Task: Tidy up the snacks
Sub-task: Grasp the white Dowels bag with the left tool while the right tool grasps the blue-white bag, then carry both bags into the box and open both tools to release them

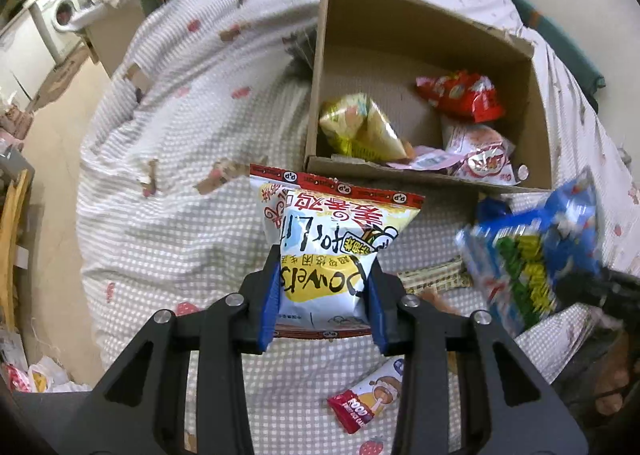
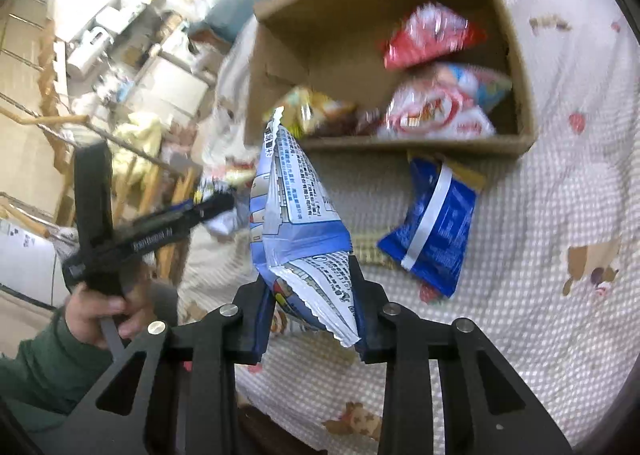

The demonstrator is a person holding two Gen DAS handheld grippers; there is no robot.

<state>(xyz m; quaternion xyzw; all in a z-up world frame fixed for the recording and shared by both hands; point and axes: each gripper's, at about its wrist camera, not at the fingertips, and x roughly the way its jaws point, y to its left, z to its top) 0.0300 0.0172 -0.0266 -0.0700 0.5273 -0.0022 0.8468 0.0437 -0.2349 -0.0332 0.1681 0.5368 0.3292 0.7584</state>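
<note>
The left gripper (image 1: pixel 325 287) holds its jaws pinched on the lower part of a white and yellow crinkled foil snack bag with red edge strips (image 1: pixel 332 243), raised above the bed. The right gripper (image 2: pixel 310 295) holds its jaws clamped on the crimped end of a blue and white foil snack bag (image 2: pixel 296 223), which also shows, blurred, at the right of the left wrist view (image 1: pixel 528 251). Below the left gripper a small red and white wrapped candy packet (image 1: pixel 366 403) lies on the white checked bedspread with strawberry prints (image 1: pixel 168 223). A dark blue flat snack packet with a white stripe (image 2: pixel 432 227) lies on the bedspread just in front of the open brown cardboard box (image 1: pixel 324 75). Inside the box rest a yellow-green foil bag (image 1: pixel 356 127), a white and red round-logo bag (image 1: pixel 480 151) and, farther back, a red foil bag (image 1: pixel 460 95).
</note>
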